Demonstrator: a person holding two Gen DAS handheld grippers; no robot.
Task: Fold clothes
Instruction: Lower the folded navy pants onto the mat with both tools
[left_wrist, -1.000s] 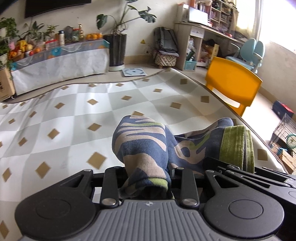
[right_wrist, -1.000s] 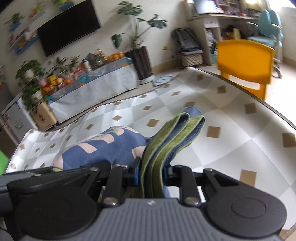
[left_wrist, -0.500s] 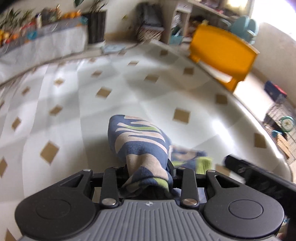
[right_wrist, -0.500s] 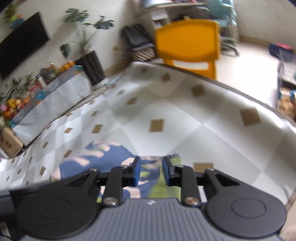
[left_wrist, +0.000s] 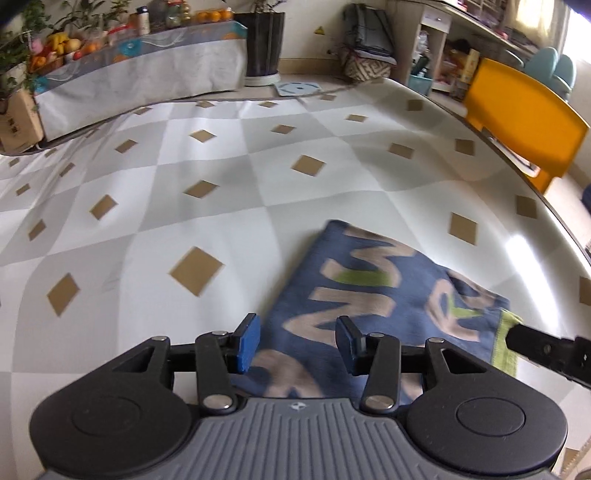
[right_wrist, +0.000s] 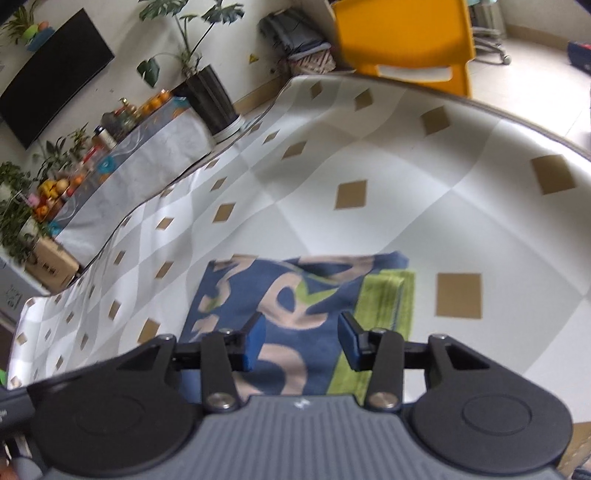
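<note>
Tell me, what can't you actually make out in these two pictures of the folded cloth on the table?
- Near edge of the folded garment: in both wrist views, the gripper bodies hide it.
- Its print: motion blur smears it in both views.
- Whether the opening left gripper or opening right gripper touches the cloth: cannot tell; the pads press nothing.
- Items on the draped side table: too small.
- Yellow chair: cut off by the top edge in the right view.

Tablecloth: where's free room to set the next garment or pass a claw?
Free: the tablecloth left of and beyond the folded garment, up to the far edge; also a strip between its green hem and the rim by the yellow chair. Crowded: near edge, left claw and right claw opening over it.
</note>
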